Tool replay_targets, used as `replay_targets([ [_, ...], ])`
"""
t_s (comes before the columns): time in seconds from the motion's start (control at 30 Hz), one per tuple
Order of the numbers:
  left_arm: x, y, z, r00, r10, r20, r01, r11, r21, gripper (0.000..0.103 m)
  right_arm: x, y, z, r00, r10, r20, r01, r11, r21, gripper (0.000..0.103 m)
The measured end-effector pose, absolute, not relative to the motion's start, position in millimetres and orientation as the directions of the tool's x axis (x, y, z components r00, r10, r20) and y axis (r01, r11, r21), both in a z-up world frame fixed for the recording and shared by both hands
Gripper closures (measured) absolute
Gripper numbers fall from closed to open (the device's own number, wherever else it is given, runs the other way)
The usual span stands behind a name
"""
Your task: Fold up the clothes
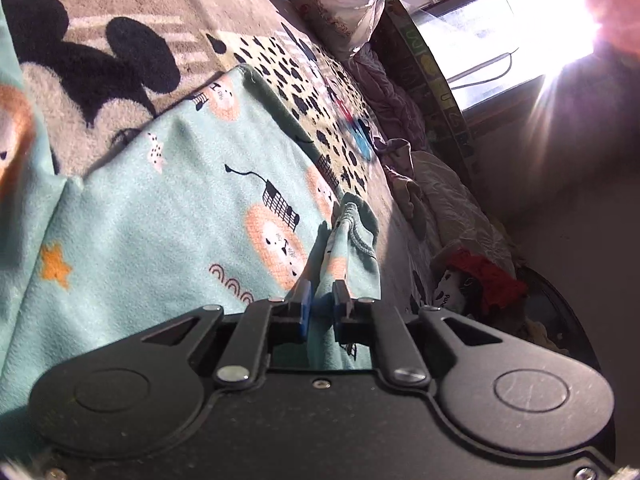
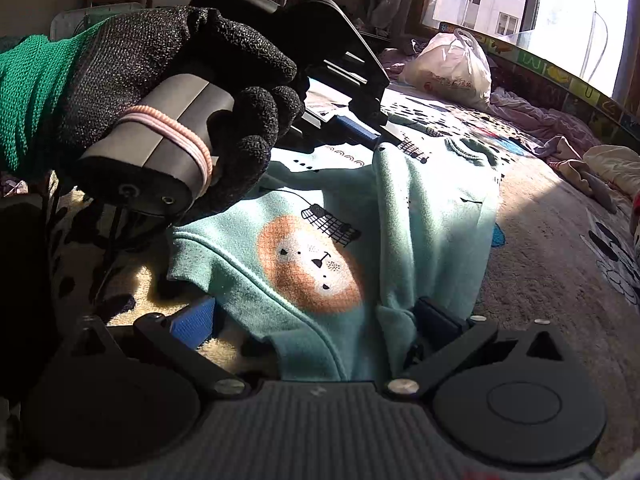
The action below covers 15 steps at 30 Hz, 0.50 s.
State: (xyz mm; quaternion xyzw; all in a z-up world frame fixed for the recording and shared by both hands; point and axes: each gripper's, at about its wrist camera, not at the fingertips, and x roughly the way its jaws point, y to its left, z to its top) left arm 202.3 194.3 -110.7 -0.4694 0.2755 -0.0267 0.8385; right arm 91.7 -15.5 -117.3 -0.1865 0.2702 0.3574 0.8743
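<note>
left wrist view: the left gripper (image 1: 323,300) has its blue-padded fingers (image 1: 305,307) pinched together on a bunched fold of the mint-green garment (image 1: 160,200), a child's top printed with orange lion faces, stars and small black marks. a ribbed cuff or hem (image 1: 358,224) of the same cloth sticks up just past the fingertips. the garment lies spread over a fleece blanket (image 1: 100,60) with a black cartoon-mouse pattern, and farther off a white plastic bag (image 1: 340,4) sits near a bright window (image 1: 500,20)

right wrist view: the right gripper (image 2: 316,316) stands wide, one blue finger (image 2: 192,320) on the blanket just beside the garment's edge and the other dark finger on the far side of a raised fold, with the cloth lying between them; neither pad visibly presses on it. the big lion face (image 2: 312,264) is just ahead of the fingers. a gloved hand (image 2: 180,92) in black knit with a green cuff holds the left gripper's grey handle (image 2: 168,140), which has a pink elastic band (image 2: 188,136) around it, above the garment's far part
</note>
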Motion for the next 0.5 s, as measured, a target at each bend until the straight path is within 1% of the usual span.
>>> replay_targets([
  [0.03, 208, 198, -107, 0.835, -0.307, -0.456, -0.219, 0.575, -0.788, 0.095, 92, -16, -117, 0.599, 0.524, -0.606, -0.726, 0.675, -0.133, 0.000],
  [0.07, 210, 201, -102, 0.833, -0.302, -0.464, -0.218, 0.592, -0.776, 0.092, 92, -16, -117, 0.599, 0.524, -0.606, -0.725, 0.675, -0.133, 0.000],
  [0.1, 212, 204, -96, 0.831, -0.295, -0.471, -0.216, 0.609, -0.763, 0.081, 92, -16, -117, 0.599, 0.524, -0.605, -0.725, 0.676, -0.132, 0.000],
  [0.13, 208, 205, -90, 0.834, -0.293, -0.467, -0.199, 0.630, -0.751, 0.073, 92, -16, -118, 0.599, 0.525, -0.605, -0.725, 0.676, -0.132, 0.000],
  [0.2, 199, 205, -77, 0.841, -0.289, -0.458, -0.163, 0.672, -0.723, 0.073, 92, -16, -118, 0.601, 0.526, -0.602, -0.724, 0.677, -0.132, 0.000],
  [0.23, 194, 200, -71, 0.845, -0.314, -0.432, -0.112, 0.687, -0.718, 0.073, 91, -16, -118, 0.603, 0.526, -0.600, -0.724, 0.677, -0.133, 0.000],
  [0.4, 203, 147, -82, 0.766, -0.390, -0.511, 0.028, 0.814, -0.580, 0.073, 91, -16, -118, 0.608, 0.526, -0.595, -0.722, 0.679, -0.138, 0.000],
  [0.43, 209, 135, -92, 0.731, -0.383, -0.564, 0.033, 0.846, -0.532, 0.073, 91, -16, -119, 0.609, 0.525, -0.594, -0.721, 0.679, -0.140, 0.000],
  [0.47, 213, 126, -99, 0.717, -0.356, -0.600, 0.038, 0.879, -0.476, 0.074, 90, -16, -119, 0.611, 0.524, -0.593, -0.720, 0.679, -0.142, 0.000],
  [0.5, 215, 124, -94, 0.725, -0.355, -0.590, 0.042, 0.878, -0.477, 0.074, 90, -16, -119, 0.613, 0.523, -0.592, -0.720, 0.679, -0.144, 0.000],
])
